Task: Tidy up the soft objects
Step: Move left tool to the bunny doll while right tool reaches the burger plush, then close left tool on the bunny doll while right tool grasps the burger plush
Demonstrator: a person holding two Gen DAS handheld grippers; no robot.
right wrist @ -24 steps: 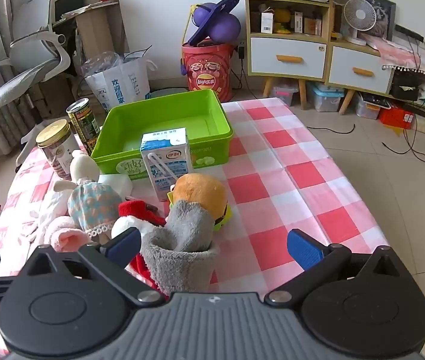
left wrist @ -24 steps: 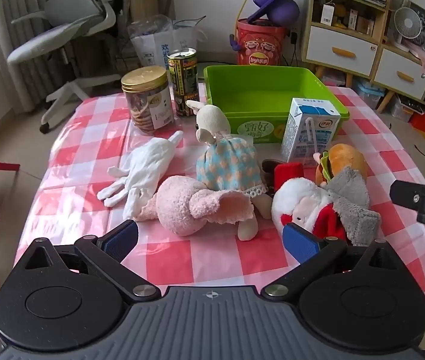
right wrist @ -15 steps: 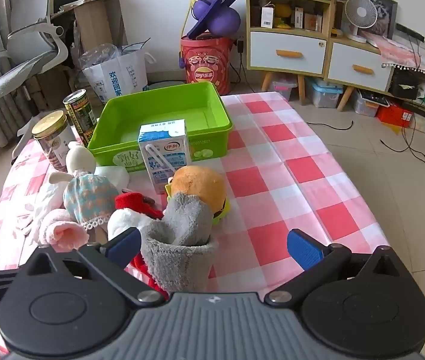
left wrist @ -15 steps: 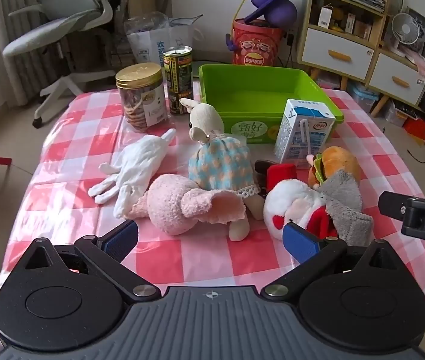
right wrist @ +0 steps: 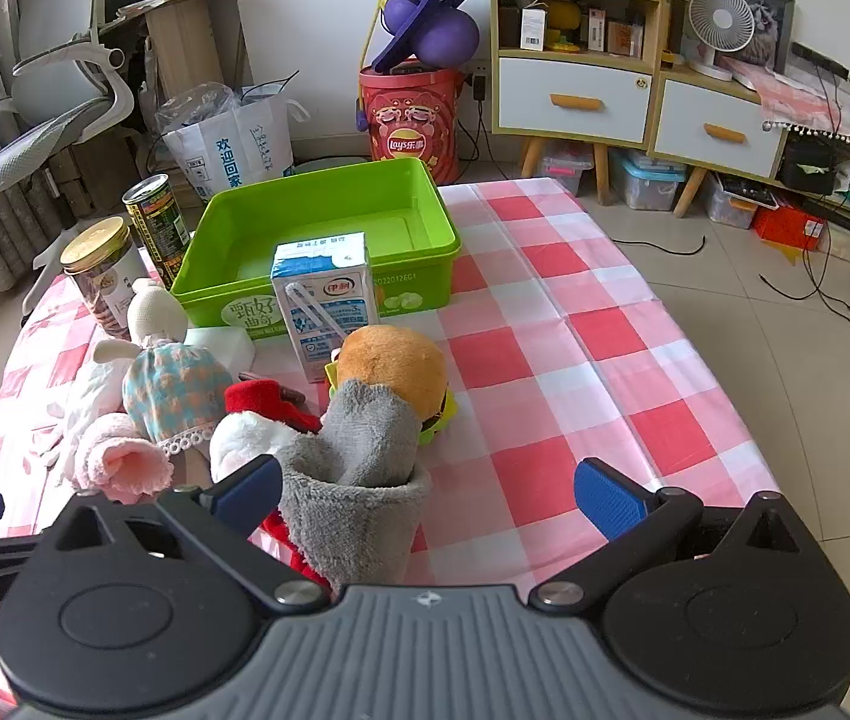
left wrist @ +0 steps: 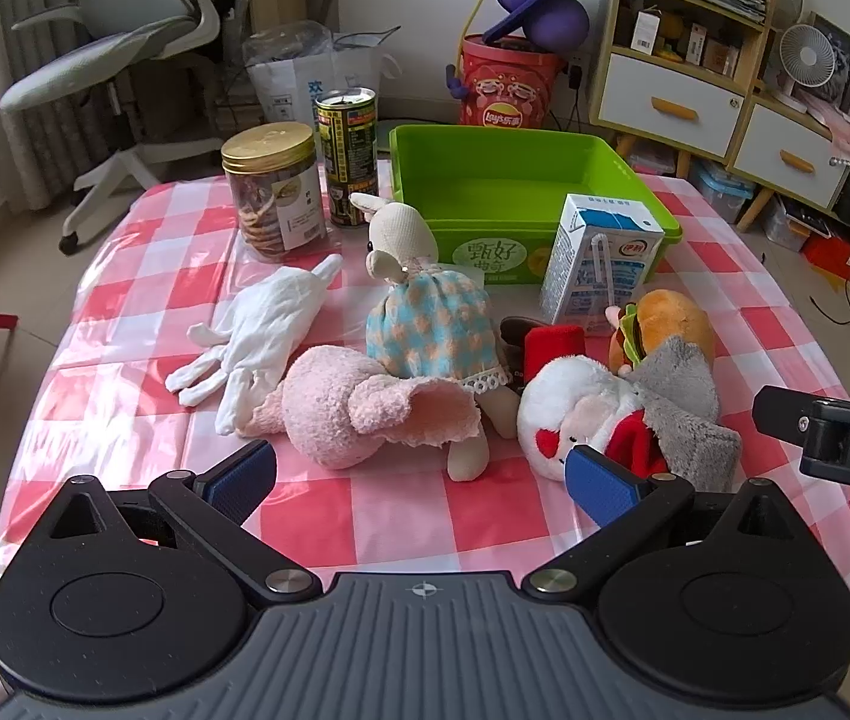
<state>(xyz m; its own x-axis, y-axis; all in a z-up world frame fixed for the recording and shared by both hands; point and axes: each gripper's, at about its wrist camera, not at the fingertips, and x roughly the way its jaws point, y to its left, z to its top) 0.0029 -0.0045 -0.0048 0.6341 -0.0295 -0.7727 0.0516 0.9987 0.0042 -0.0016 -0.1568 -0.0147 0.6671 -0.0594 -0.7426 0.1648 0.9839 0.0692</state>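
A table (left wrist: pixel 143 276) in a red-and-white checked cloth carries the clutter. A green bin (left wrist: pixel 520 180) sits empty at the far edge, with a biscuit jar (left wrist: pixel 275 192) and a tin can (left wrist: pixel 348 156) toward the far-left corner and a milk carton (left wrist: pixel 598 264) just in front of the bin. Mid-table lie the soft things — a rabbit doll in a blue dress (left wrist: pixel 425 318), a pink plush (left wrist: pixel 359 408), a Santa plush (left wrist: pixel 580 414), a grey sock (right wrist: pixel 359 480) (draped over the Santa), a burger plush (right wrist: pixel 395 366) and a white glove (left wrist: pixel 257 342). Over the near edge, the left gripper (left wrist: pixel 419 474) and right gripper (right wrist: pixel 425 492) both hang with jaws spread wide, holding nothing.
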